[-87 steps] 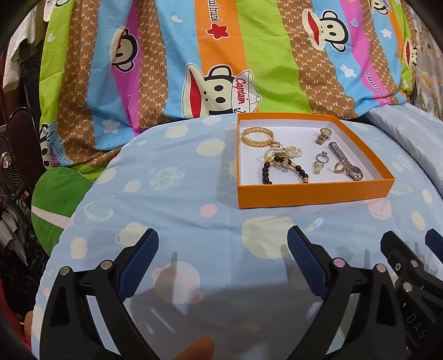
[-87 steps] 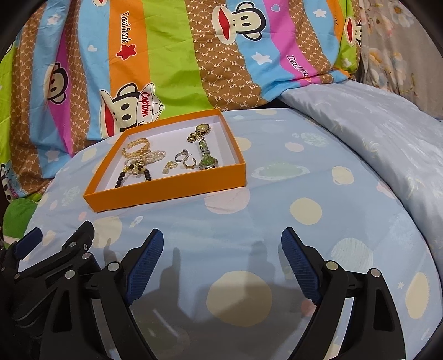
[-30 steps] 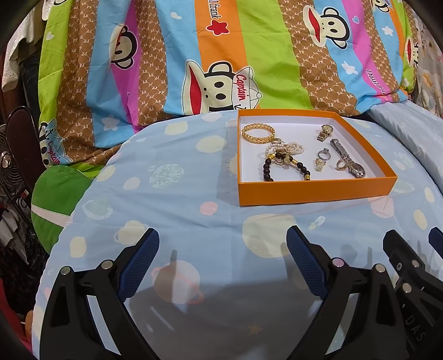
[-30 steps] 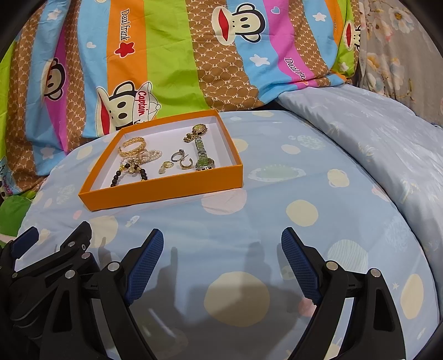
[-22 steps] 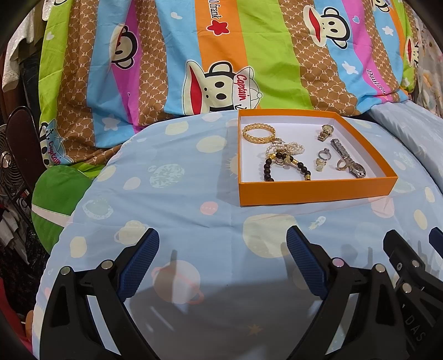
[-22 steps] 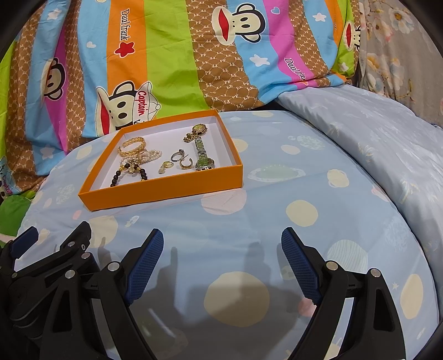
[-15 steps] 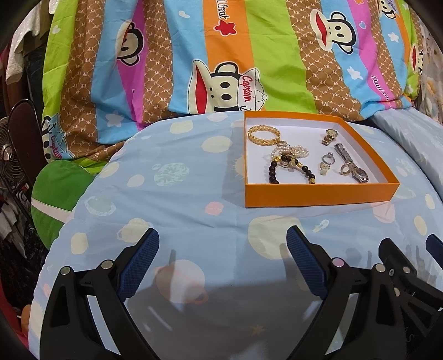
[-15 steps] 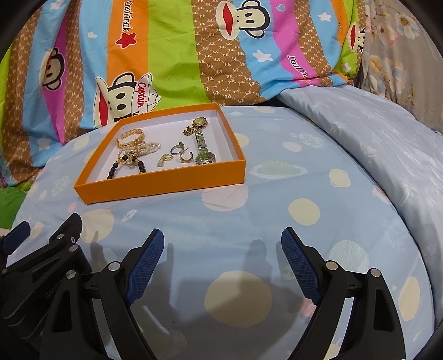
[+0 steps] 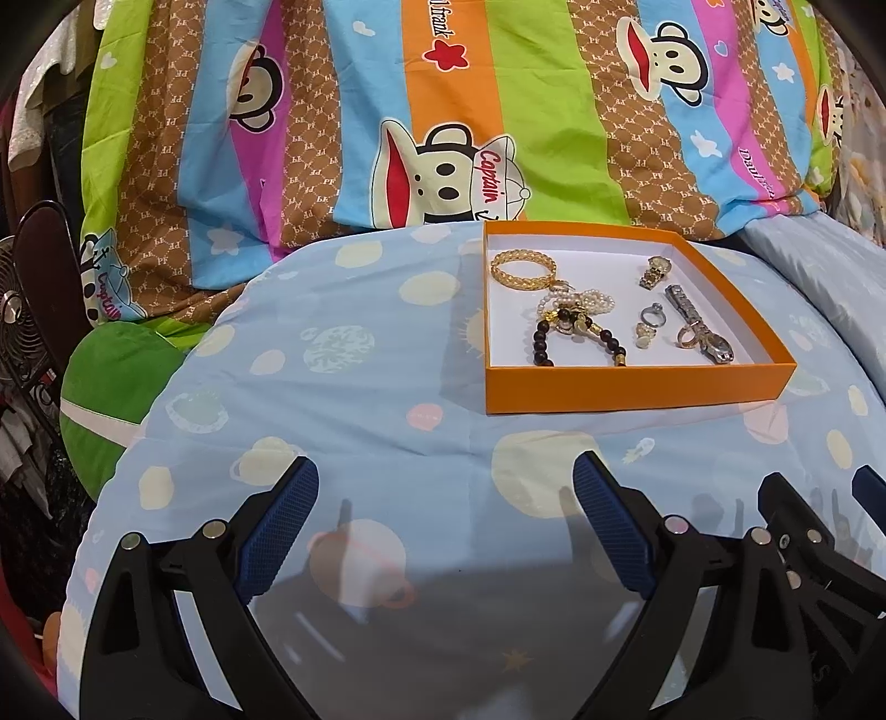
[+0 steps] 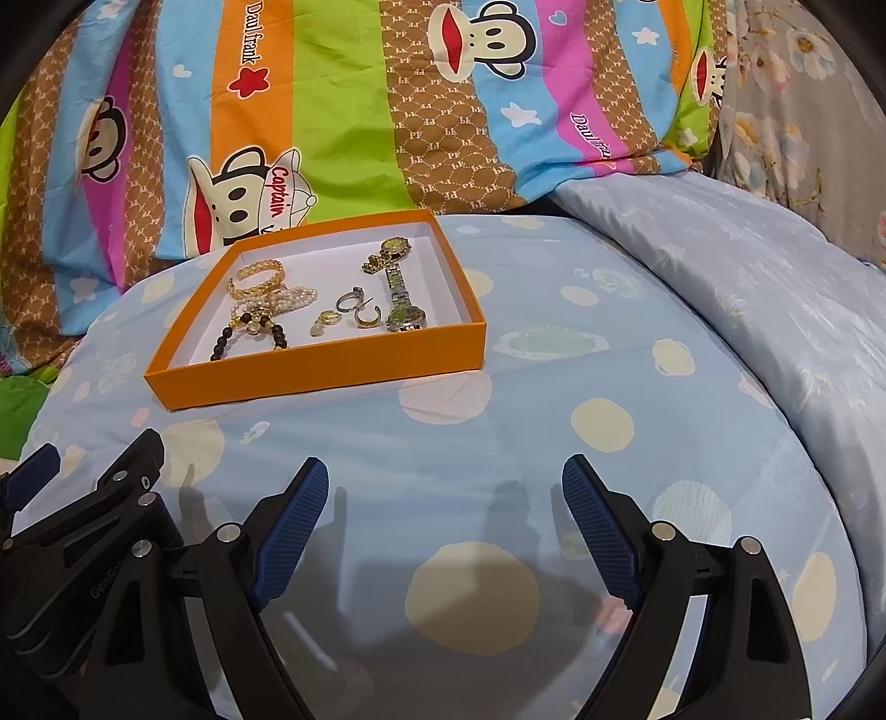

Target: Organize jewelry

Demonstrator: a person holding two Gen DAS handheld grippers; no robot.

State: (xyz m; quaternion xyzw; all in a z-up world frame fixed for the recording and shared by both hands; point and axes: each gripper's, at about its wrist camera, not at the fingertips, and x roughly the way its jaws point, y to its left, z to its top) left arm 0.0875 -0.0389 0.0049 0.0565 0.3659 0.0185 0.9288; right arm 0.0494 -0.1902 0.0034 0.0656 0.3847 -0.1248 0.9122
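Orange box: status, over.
Left gripper and right gripper open, empty, short of orange box. Jewelry all inside, untouched. Nothing in the way.

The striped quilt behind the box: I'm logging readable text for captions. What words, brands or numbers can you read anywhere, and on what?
"Captain": on the monkey's cap, printed on the quilt.
"Daul frank": on the quilt's orange stripe, and again on its pink stripe.
"PF": repeated across the quilt's brown stripes.
Embossed lettering on the left gripper body: too blurred to read.
Watch dials: too small to read.
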